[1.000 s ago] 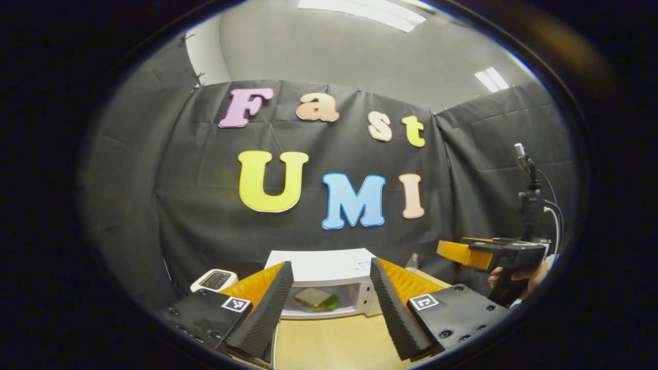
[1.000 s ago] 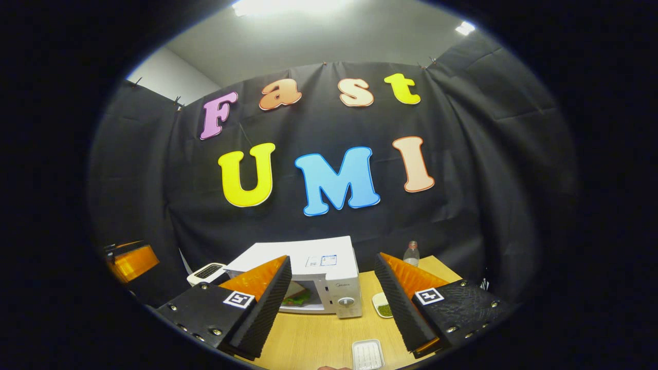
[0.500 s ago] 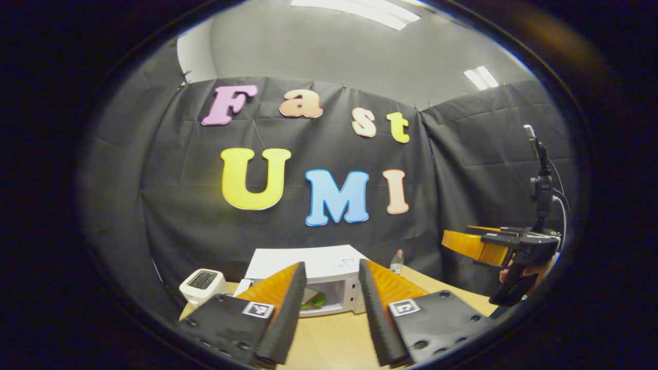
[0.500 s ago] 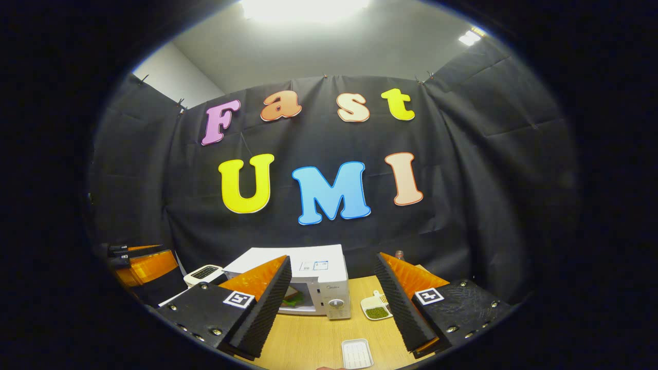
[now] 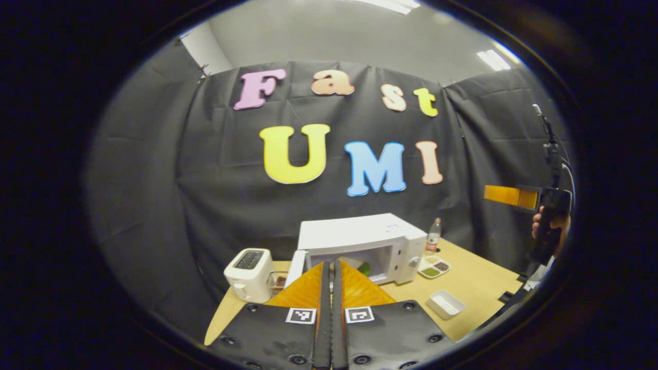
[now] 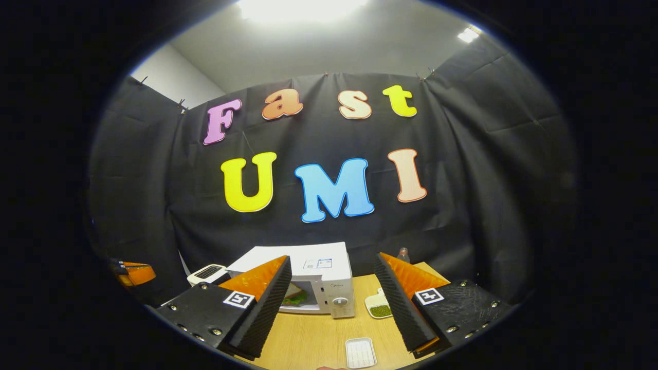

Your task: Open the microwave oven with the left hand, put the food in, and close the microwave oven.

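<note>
The white microwave [image 5: 360,237] stands on the wooden table [image 5: 478,280], its door [image 5: 294,268] swung open to the left. Inside lies a sandwich with green leaves [image 5: 361,266], partly hidden by my left gripper [image 5: 331,268]. That gripper is well back from the oven, shut with nothing between its fingers. The right gripper view shows the microwave [image 6: 321,264] with the sandwich [image 6: 294,296] in its cavity. My right gripper [image 6: 333,263] stands open and empty, well short of the oven. A hand [image 5: 549,224] holds it up at the far right of the left gripper view.
A white toaster [image 5: 249,274] stands left of the microwave. To the right of the oven are a bottle [image 5: 433,235], a divided dish with beans [image 5: 434,267] and a small white tray [image 5: 445,304]. The table's front edge runs near the tray.
My left gripper has shut its fingers and drawn back from the microwave, so more of the table shows. The right gripper has barely moved.
</note>
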Demonstrator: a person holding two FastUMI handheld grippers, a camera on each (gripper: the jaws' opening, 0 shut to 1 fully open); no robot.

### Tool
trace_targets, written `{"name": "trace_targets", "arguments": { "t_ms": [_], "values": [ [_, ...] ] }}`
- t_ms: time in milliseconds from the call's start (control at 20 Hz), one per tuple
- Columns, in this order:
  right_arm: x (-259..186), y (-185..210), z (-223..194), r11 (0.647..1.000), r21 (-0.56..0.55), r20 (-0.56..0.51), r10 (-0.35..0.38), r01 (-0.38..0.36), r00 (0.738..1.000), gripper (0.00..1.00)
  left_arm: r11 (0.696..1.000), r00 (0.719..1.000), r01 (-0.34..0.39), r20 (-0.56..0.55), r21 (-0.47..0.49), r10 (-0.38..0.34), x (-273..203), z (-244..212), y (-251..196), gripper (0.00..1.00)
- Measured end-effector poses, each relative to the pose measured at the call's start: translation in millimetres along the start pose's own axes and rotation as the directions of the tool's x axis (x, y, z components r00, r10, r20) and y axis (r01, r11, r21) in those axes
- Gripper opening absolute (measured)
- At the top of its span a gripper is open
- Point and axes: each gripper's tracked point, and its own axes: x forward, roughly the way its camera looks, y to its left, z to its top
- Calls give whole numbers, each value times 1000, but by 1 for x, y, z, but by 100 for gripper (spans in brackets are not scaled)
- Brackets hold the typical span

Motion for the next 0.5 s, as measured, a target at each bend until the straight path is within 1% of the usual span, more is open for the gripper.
{"name": "trace_targets", "arguments": {
  "t_ms": [100,200,250,350,450,500],
  "values": [
    [0,2,-1,1000,6,1,-1,1,1000,98,995,994,-94,-53,-21,92,-9,-28,51,7],
    [0,2,-2,1000,11,-1,-4,4,1000,98,987,984,-151,-105,-61,144,-22,-57,81,7],
    [1,3,-2,1000,11,-2,-5,5,1000,98,983,979,-169,-126,-67,160,-27,-71,91,6],
    [1,1,-3,1000,0,0,-19,19,1000,97,982,974,-179,-155,-59,168,-33,-91,101,8],
    [1,2,-8,1000,-8,-11,-22,22,1000,98,984,966,-173,-204,-51,159,-33,-121,104,5],
    [1,1,-12,1000,-7,-19,-26,26,999,98,985,963,-164,-228,-61,146,-33,-134,101,9]
  ]
}}
